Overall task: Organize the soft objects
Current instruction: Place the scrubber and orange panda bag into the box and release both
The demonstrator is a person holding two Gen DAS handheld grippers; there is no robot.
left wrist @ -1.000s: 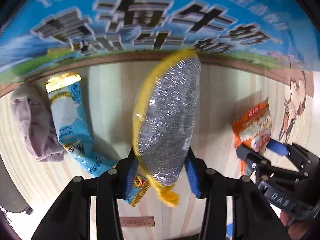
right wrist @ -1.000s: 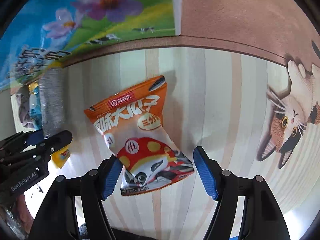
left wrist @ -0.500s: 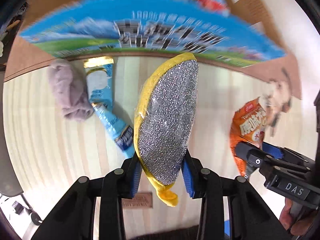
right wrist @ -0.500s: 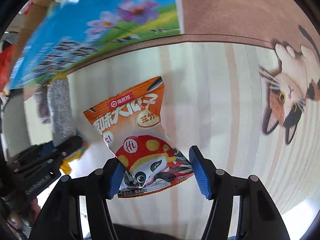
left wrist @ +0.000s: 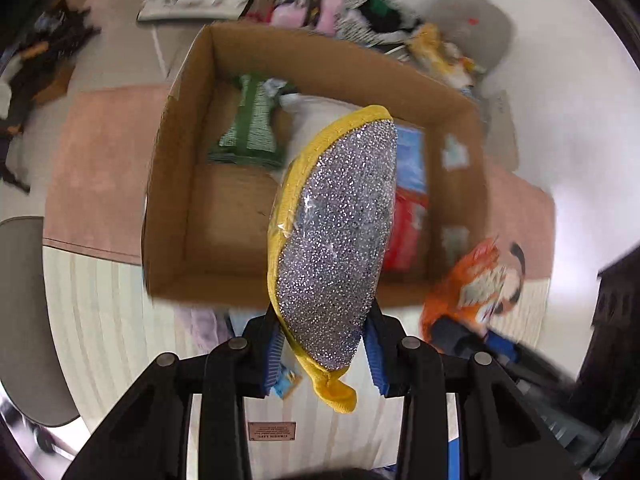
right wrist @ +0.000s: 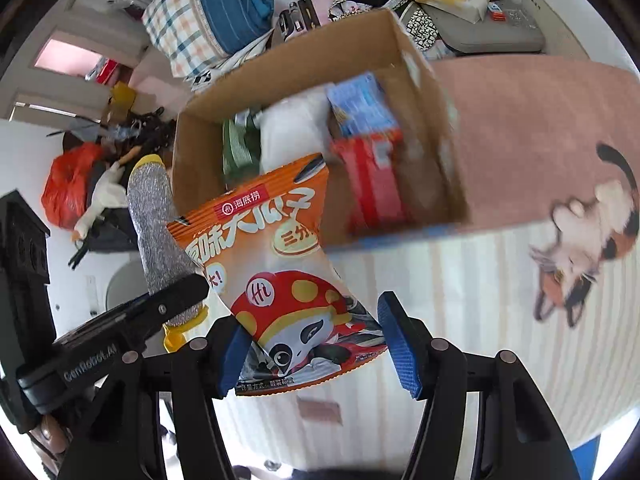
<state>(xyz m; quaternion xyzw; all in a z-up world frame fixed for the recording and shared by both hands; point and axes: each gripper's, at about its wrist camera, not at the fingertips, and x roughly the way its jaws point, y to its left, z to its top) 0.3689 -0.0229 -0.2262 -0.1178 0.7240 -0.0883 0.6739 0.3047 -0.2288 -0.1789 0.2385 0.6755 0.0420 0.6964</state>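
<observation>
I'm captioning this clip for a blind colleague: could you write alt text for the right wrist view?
The right gripper holds an orange snack packet with a panda print above a striped table, in front of an open cardboard box containing red, blue, white and green packages. At left, the left gripper clamps a silver glittery sponge with yellow edging.

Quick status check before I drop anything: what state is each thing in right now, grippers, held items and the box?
left gripper: shut on the scouring pad
scouring pad: held upright, lifted in front of the box
right gripper: shut on the snack bag
snack bag: held by its lower end, lifted near the box
cardboard box: open-topped, partly filled
green packet: lying inside the box
red packet: inside the box
</observation>
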